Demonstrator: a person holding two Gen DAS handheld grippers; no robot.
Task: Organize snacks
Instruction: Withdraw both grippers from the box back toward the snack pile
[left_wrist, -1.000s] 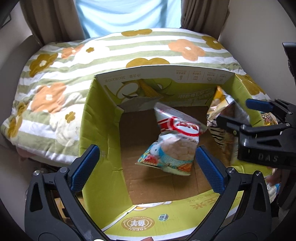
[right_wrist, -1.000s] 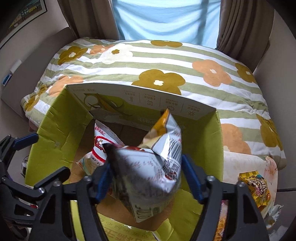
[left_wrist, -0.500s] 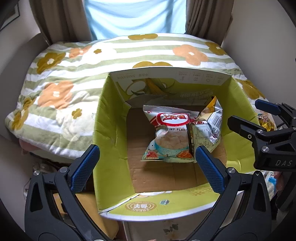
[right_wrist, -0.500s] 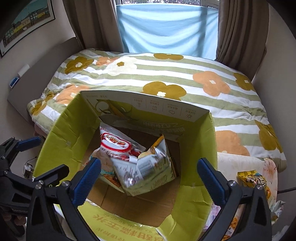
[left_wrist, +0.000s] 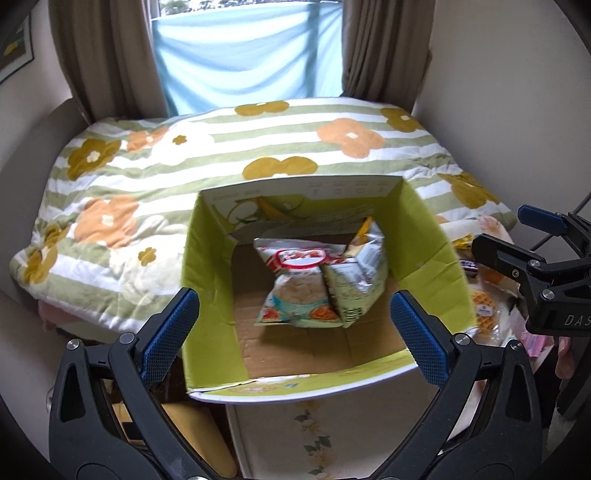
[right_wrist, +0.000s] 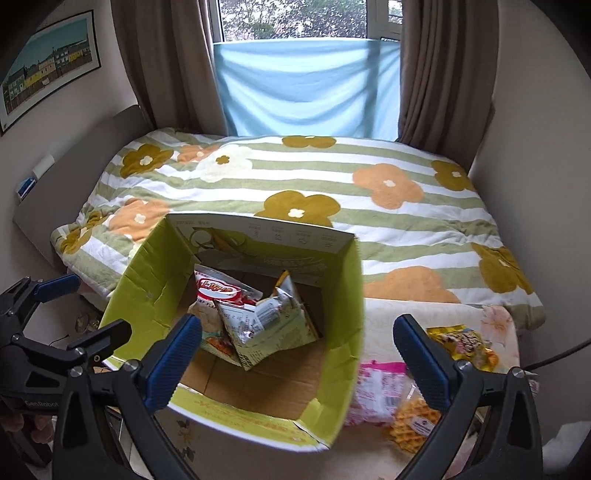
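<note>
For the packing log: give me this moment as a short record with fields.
container: green cardboard box, flaps open
inside box: shrimp flakes bag with silver bag leaning on it
still outside: yellow packet, pink packet, waffle pack, right of the box
left tool: open, holding nothing
right tool: open, holding nothing
backdrop: flowered quilt

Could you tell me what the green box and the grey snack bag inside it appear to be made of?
Green box: corrugated cardboard, by its brown creased floor and folded flaps, with matte green printing. Grey snack bag: likely metallised plastic film, shiny and crinkled.
</note>
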